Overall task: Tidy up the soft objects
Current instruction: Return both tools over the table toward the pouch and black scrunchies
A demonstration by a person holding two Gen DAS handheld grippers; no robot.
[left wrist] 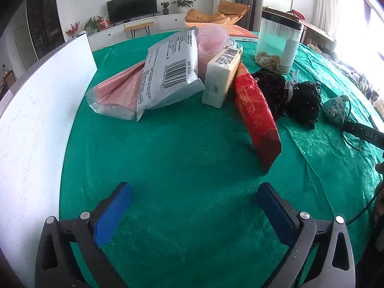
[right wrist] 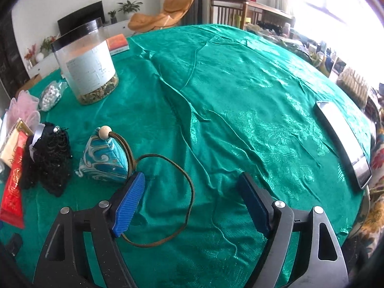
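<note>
Plenty is cut off here: the red packet (right wrist: 13, 187) slides out of the right wrist view at the left edge, and the pink mesh puff (left wrist: 211, 40) sits half buried behind the grey barcode pouch (left wrist: 168, 72). The print on that pouch is too small to read. The left hand-held gripper (left wrist: 194, 213) hangs wide over bare green tabletop (left wrist: 180, 144), nothing between its blue pads. The right hand-held gripper (right wrist: 192, 204) is spread wide too, holding nothing. Just beside its left pad lies the teal brocade pouch (right wrist: 103, 160), plump, swirl-patterned, with a wooden bead on top; its brown cord (right wrist: 189, 187) loops across the cloth between the jaws.
</note>
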